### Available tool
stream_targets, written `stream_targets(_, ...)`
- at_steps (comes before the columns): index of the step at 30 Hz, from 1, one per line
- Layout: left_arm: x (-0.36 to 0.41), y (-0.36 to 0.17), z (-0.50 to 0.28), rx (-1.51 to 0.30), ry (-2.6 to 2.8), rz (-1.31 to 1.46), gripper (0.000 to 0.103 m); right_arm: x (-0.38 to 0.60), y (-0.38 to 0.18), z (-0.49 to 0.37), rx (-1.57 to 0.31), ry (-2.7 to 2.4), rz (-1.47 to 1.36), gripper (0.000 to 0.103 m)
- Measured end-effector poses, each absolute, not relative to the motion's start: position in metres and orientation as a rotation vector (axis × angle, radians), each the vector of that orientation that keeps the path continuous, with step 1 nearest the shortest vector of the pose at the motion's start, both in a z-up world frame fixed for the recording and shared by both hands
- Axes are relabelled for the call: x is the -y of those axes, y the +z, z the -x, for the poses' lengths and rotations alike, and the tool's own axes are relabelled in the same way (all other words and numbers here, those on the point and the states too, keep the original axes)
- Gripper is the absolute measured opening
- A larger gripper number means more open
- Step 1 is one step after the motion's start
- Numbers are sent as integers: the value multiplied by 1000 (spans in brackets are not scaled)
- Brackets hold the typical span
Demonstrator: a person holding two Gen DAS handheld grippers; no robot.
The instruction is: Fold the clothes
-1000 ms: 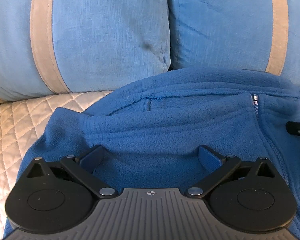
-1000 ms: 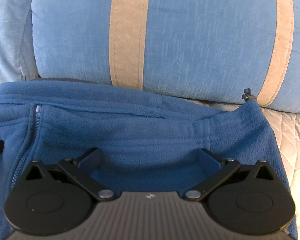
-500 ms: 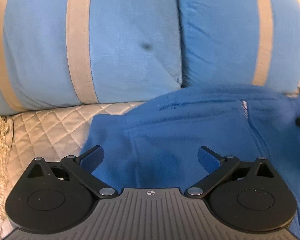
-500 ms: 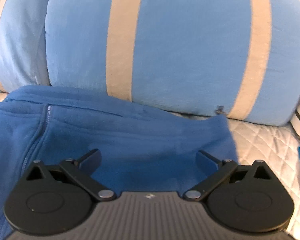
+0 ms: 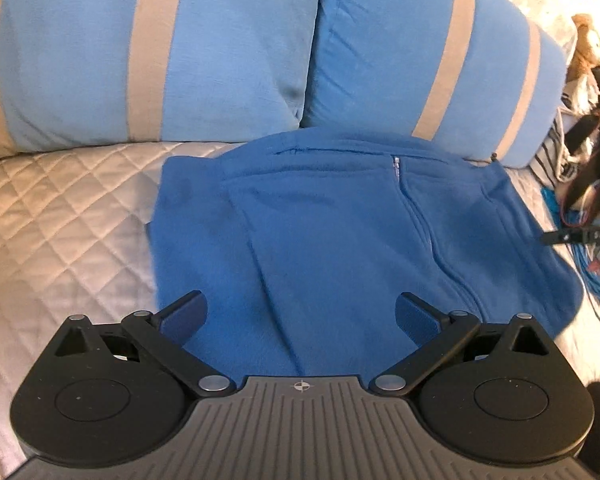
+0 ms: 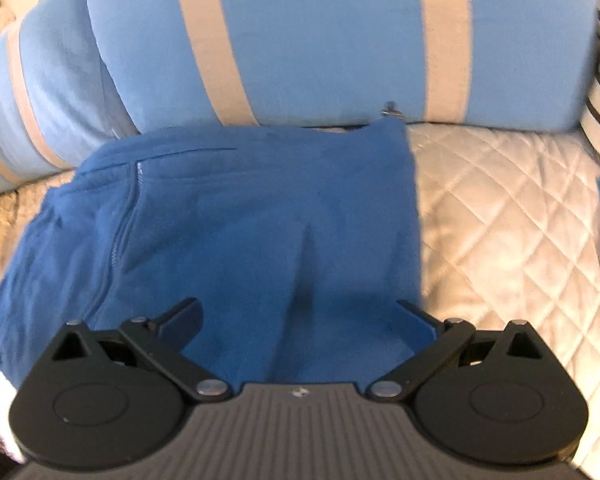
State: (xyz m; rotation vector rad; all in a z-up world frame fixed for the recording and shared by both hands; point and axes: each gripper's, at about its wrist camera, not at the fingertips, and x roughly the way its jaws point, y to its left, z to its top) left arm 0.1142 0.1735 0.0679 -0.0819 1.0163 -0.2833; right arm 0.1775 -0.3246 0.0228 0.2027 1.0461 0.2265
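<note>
Both the left gripper (image 5: 300, 312) and right gripper (image 6: 298, 314) have been drawn back from the blue fleece jacket (image 5: 340, 232), fingers spread wide and empty, the garment left folded on the quilted cover (image 5: 60, 216) against the cushions (image 5: 160, 48), indicating the fold is judged complete.

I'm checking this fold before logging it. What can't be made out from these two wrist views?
- Fleece jacket, left wrist view: its near edge is hidden behind the open left gripper.
- Right wrist view: motion blur smears the jacket's zipper; the open right gripper covers the near hem.
- Dark clutter at the left view's right edge: cut off and too distorted to identify.
- The jacket's underside: pressed against the quilted cover.
</note>
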Motion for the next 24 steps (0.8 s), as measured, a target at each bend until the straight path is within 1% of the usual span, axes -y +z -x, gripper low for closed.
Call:
stream_targets(4,-197,95,-94,-1040,-319,21,102,361,39,-155,-1044,248,-179,102)
stream_targets(8,-238,132,-72,-1006,-321,1,102,411,70,-132,-1004,271,-154,102)
stream_targets(16,-329,202,-34,-900,-215,206,102,510,146,-84,-897,274,-187,102)
stream_targets(20,-348,213,-23,-834,-208,298,102,549,172,-70,-838,222,-229,102)
stream_targets(24,-346,201,-25,-795,-208,321,102,578,181,-66,-786,178,-299,102)
